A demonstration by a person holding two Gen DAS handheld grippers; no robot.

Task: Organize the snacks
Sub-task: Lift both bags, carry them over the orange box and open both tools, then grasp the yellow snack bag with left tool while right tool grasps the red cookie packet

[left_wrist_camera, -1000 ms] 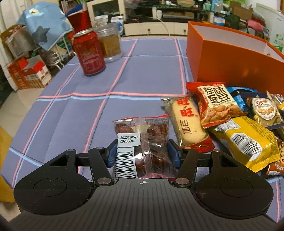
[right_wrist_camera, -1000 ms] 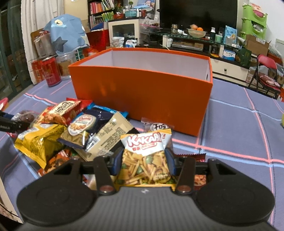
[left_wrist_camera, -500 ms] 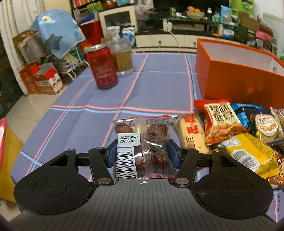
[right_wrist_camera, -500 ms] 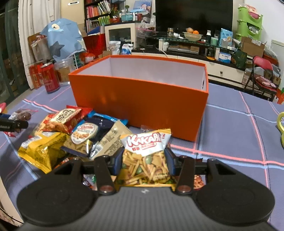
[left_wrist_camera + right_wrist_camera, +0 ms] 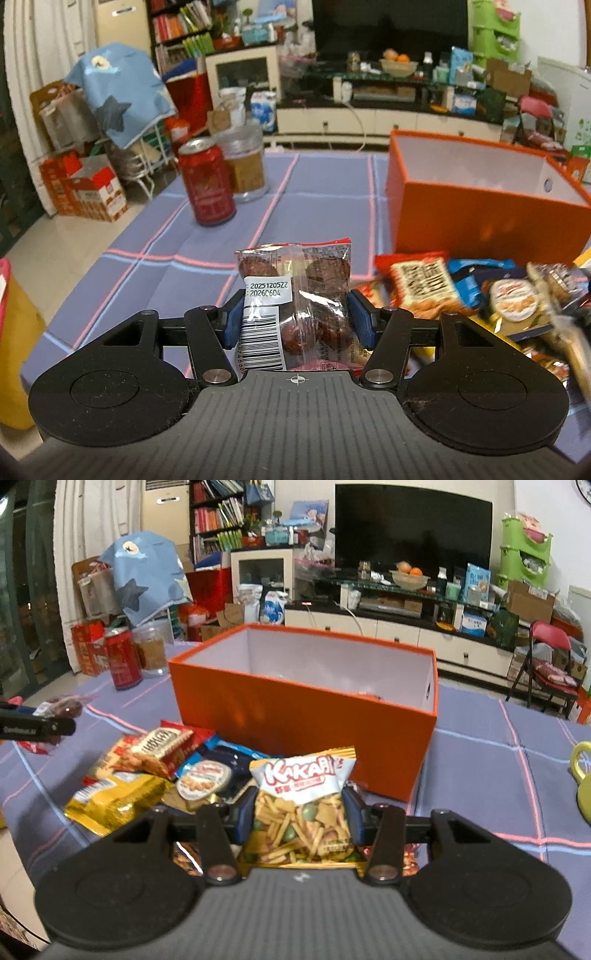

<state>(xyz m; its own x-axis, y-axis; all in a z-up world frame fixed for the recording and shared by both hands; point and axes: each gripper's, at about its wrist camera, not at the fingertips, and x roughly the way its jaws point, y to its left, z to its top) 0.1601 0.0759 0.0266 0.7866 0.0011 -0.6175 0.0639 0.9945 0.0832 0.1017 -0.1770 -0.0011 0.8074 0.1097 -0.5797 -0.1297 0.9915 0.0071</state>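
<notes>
My left gripper (image 5: 293,317) is shut on a clear packet of dark dried fruit (image 5: 295,295) with a barcode label, held above the blue checked cloth. My right gripper (image 5: 299,814) is shut on a Kakari mixed-snack bag (image 5: 303,805), held above the snack pile. The open orange box (image 5: 295,709) with a white inside stands behind the pile; it also shows in the left wrist view (image 5: 480,218). The left gripper with its packet shows at the left edge of the right wrist view (image 5: 40,720).
A pile of snack packets (image 5: 147,768) lies before the box, also in the left wrist view (image 5: 461,291). A red can (image 5: 207,184) and a clear jar (image 5: 245,162) stand at the far left. A yellow-green object (image 5: 583,775) sits at the right edge.
Both grippers have risen with their packets still held. The views now look higher over the table and into the box.
</notes>
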